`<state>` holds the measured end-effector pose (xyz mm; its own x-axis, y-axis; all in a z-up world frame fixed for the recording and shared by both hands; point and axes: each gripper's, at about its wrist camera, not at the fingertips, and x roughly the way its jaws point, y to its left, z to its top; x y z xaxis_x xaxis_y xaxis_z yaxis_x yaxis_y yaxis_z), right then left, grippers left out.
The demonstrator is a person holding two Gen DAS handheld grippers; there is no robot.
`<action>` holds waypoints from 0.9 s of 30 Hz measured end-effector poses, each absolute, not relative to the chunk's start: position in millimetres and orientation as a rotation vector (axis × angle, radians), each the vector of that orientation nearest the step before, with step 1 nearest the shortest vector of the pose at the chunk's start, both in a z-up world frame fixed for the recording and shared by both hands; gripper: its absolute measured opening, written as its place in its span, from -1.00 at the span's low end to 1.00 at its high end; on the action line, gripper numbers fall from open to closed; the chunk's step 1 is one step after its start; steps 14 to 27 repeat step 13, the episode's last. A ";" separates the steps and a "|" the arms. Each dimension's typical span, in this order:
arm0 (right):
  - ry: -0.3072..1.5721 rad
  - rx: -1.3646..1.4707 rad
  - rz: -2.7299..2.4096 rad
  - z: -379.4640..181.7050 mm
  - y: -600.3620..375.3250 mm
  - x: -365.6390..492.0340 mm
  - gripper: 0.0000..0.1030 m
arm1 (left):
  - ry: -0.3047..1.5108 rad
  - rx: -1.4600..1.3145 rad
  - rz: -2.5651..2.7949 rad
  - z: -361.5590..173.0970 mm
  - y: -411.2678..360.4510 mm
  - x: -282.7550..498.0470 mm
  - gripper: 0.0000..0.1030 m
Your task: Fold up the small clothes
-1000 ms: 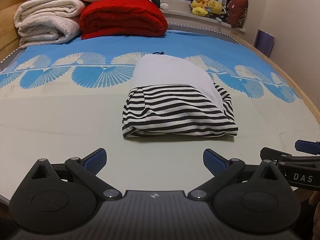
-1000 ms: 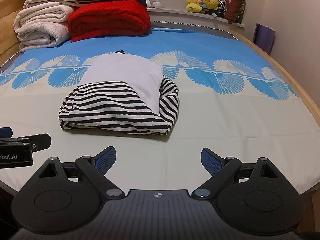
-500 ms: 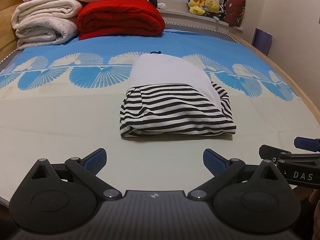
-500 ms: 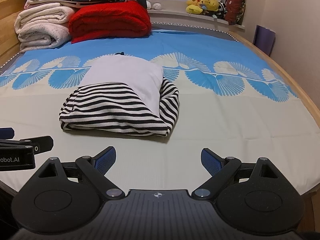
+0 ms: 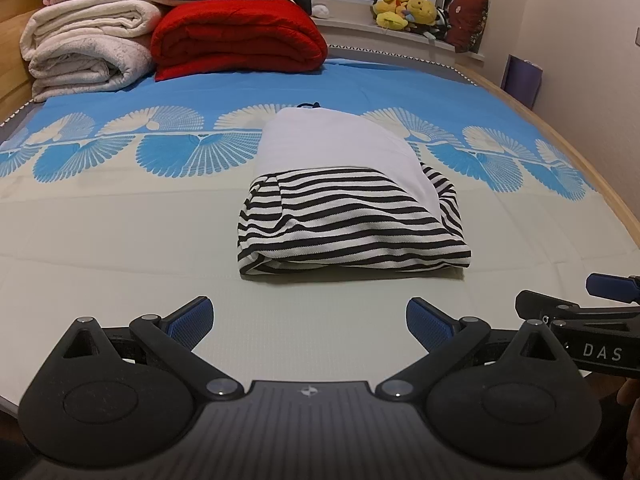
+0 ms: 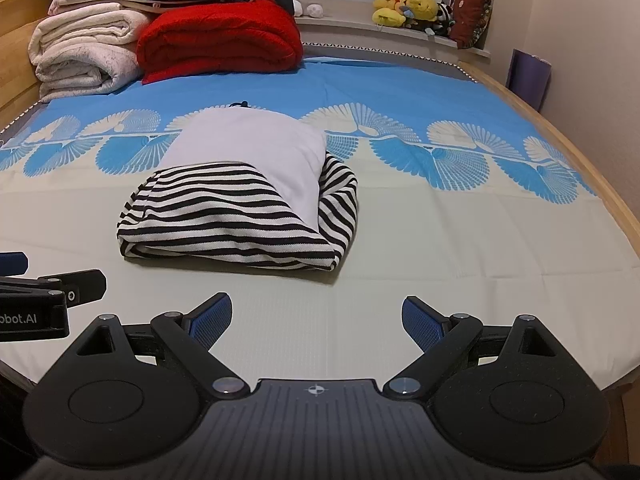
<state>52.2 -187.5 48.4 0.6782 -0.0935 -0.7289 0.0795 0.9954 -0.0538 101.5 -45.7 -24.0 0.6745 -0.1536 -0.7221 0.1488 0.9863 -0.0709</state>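
Bedsheet (image 5: 120, 240) is pale at the near end and bright blue further back, with a row of fan shapes across the middle. At the head there's a folded red blanket (image 5: 236, 36) right beside a stack of rolled white blankets (image 5: 88, 48). Yellow plush toys (image 6: 404, 8) sit on the windowsill, and a purple bag (image 5: 524, 84) leans against the wall.

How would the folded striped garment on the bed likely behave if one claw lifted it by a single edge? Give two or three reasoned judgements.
The striped garment is soft knit folded in loose layers, so it would probably droop and unfold. It looks light. The white garment resting on it would likely slide off. Pushed across the bed sheet, it would probably bunch rather than glide.
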 end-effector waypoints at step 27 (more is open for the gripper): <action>0.821 -0.018 -0.097 48.8 -187.3 52.3 0.79 | 0.799 0.003 -0.179 -23.1 -45.5 100.4 0.99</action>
